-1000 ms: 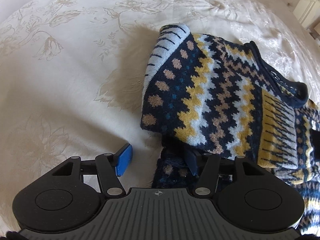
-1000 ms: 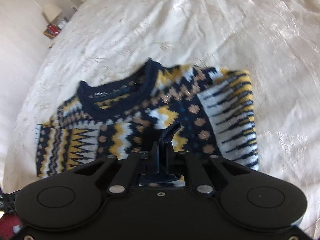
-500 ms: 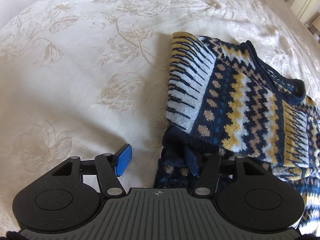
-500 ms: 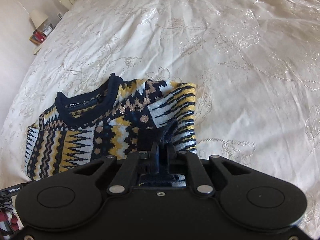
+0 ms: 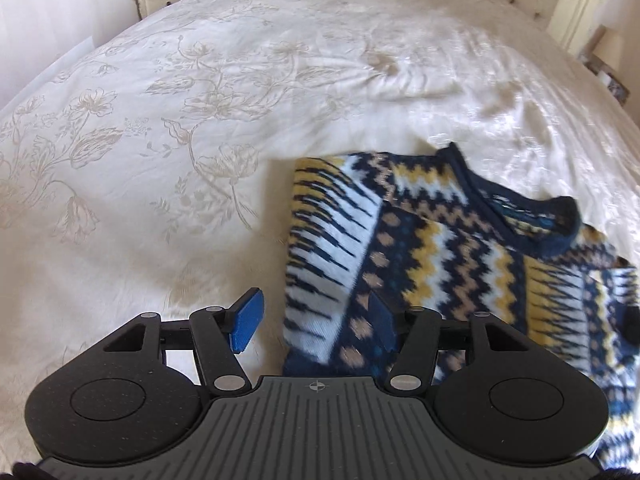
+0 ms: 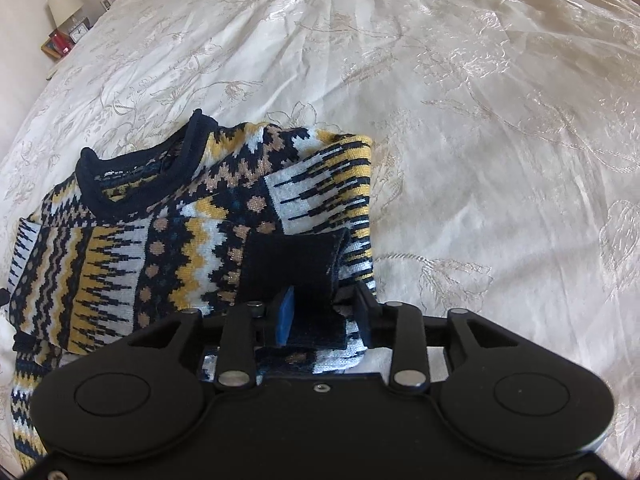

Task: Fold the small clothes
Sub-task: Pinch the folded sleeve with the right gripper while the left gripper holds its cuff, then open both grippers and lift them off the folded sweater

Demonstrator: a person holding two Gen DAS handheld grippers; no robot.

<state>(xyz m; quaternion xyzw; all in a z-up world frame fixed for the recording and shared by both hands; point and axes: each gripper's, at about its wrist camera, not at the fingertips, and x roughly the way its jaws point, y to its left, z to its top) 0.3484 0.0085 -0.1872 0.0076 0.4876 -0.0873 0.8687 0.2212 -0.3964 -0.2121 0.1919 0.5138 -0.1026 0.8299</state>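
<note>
Cream bedspread (image 5: 200, 160); sweater (image 5: 440, 248) under released left tongs (image 5: 316, 320); cuff (image 6: 296, 264) between released right tongs (image 6: 326, 316).

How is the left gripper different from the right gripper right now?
The left gripper is spread wide; the right gripper is open less far. The left one has the patterned sweater edge lying between its fingers; the right one has the sweater's dark cuff between its fingers. Both have blue pads, are open, and sit low over the cream bedspread.
</note>
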